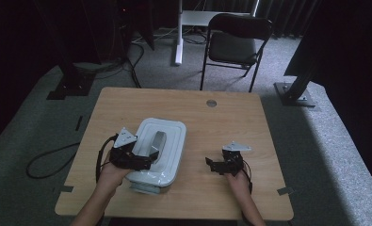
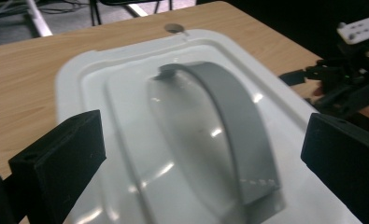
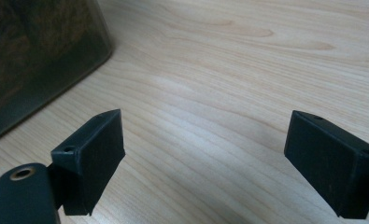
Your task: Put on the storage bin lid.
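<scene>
On the wooden table, white lidded box sitting left of centre, left gripper hovering over its grey handle, jaws spread wide, touching nothing, right gripper resting open on bare tabletop, dark box wall, probably, showing beside it.

Overhead view, two close claw views

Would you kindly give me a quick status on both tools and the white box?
Left tool open, astride grey handle of white lidded box. Right tool open over bare table. Nothing in the way.
</scene>
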The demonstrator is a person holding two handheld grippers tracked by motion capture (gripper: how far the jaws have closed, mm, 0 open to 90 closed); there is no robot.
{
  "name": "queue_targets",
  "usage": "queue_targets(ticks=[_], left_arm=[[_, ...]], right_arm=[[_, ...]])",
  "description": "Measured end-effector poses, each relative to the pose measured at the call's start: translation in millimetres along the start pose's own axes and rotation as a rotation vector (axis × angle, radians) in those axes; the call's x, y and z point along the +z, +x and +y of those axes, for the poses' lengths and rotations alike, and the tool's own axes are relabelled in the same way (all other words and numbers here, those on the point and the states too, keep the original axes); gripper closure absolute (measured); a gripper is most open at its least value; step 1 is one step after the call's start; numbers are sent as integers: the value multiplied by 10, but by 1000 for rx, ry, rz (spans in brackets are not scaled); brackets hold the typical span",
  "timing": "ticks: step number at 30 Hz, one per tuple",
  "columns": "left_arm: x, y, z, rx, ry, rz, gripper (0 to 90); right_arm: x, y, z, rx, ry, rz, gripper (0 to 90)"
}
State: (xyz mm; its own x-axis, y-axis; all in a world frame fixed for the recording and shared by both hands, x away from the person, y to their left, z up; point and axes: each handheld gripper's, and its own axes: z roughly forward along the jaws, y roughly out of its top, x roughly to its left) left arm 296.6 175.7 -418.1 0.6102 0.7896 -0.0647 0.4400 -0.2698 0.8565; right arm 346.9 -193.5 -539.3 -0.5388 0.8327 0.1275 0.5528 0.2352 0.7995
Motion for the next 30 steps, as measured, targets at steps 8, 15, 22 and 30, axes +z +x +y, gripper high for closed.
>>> queue_targets(ticks=[8, 15, 22, 30], left_arm=[[-99, 65, -35, 0, -10, 47, 5], [-227, 192, -134, -16, -26, 93, 5], [-419, 449, -276, -72, -52, 156, 6], [-449, 688, -467, -111, -64, 203, 5]], right_arm=[[-21, 26, 4, -23, -3, -17, 114], [-98, -1, -2, -7, -20, -16, 115], [-100, -9, -7, -9, -12, -15, 115], [-98, -7, -3, -13, -7, -10, 115]])
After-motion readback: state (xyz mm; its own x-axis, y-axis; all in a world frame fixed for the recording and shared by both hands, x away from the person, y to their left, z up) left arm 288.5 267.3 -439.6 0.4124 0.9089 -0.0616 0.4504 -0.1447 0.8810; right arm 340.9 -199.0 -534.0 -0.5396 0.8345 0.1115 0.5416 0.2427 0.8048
